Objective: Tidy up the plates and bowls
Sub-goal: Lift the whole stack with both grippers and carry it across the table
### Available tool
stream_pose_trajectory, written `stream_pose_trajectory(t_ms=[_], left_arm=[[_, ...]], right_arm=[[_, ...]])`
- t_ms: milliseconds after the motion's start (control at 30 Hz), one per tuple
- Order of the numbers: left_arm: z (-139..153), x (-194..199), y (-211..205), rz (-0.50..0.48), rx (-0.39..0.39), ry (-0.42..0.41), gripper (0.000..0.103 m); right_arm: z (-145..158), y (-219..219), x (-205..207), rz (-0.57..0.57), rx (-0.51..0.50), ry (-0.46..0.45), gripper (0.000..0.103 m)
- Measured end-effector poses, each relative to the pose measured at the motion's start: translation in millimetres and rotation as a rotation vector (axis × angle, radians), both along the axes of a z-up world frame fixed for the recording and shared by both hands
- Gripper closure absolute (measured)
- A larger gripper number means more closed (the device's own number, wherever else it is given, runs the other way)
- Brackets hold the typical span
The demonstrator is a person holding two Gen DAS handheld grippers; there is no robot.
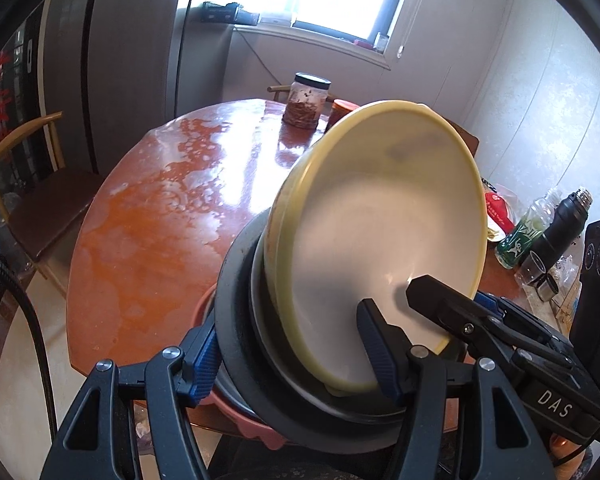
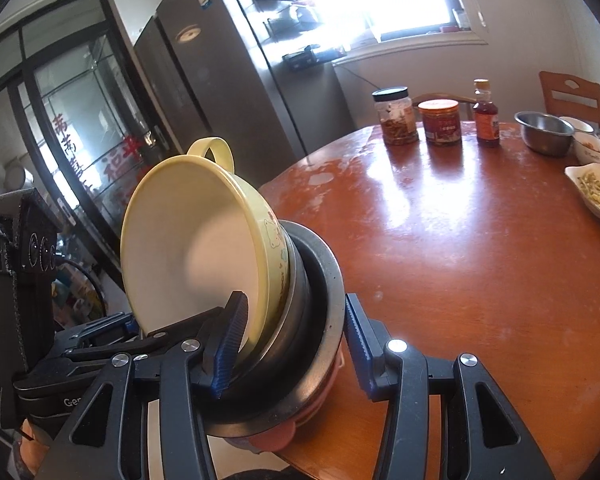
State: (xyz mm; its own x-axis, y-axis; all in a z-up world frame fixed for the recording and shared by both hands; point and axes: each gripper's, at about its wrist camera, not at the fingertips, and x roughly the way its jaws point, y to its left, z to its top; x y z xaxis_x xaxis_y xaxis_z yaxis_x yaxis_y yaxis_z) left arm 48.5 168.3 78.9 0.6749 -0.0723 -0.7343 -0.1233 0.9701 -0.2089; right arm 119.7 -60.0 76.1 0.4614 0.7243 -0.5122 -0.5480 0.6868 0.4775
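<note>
A nested stack of bowls is held tilted over the near edge of the round wooden table [image 1: 148, 216]: a yellow handled bowl [image 1: 380, 240] innermost, dark metal bowls [image 1: 236, 312] around it, a pink bowl [image 1: 256, 428] outermost. My left gripper [image 1: 292, 352] spans the stack, one finger outside the metal bowl, one inside the yellow bowl. My right gripper [image 2: 292, 344] grips the same stack [image 2: 312, 312] from the other side, one finger inside the yellow bowl [image 2: 188, 248], one outside the metal rim. Both are clamped on the stack.
Jars [image 2: 396, 116] and a sauce bottle [image 2: 486, 114] stand at the table's far side. A steel bowl [image 2: 546, 132], small bowls and a dish of food [image 2: 598, 192] sit at right. A fridge [image 2: 228, 80] and a chair [image 1: 32, 200] stand beside the table.
</note>
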Motion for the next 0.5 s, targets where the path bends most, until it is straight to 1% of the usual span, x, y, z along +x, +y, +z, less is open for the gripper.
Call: stream_pose_trajectory(t_ms=[167,233,367,433,500], left_arm=[[-19,4,13,0.009,-0.019,0.021,0.04],[-24,3,14,0.01,-0.012,0.02,0.04],[-29,3,15,0.03,0.042,0.007,0.04],[-31,3,17,0.027,0.034,-0.005,0.042],[-33,4,18,0.026,0.027,-0.003,0.042]], right_arm=[[-15,15,3,0.014,-0.028,0.026,0.052],[-20,19,4,0.015,-0.038,0.032,0.052],[-26,26,1,0.011,-0.069,0.008,0.053],[-26,27,-1,0.015,-0.06,-0.008,0.053],[-23,29,-3,0.012,-0.074,-0.031,0.053]])
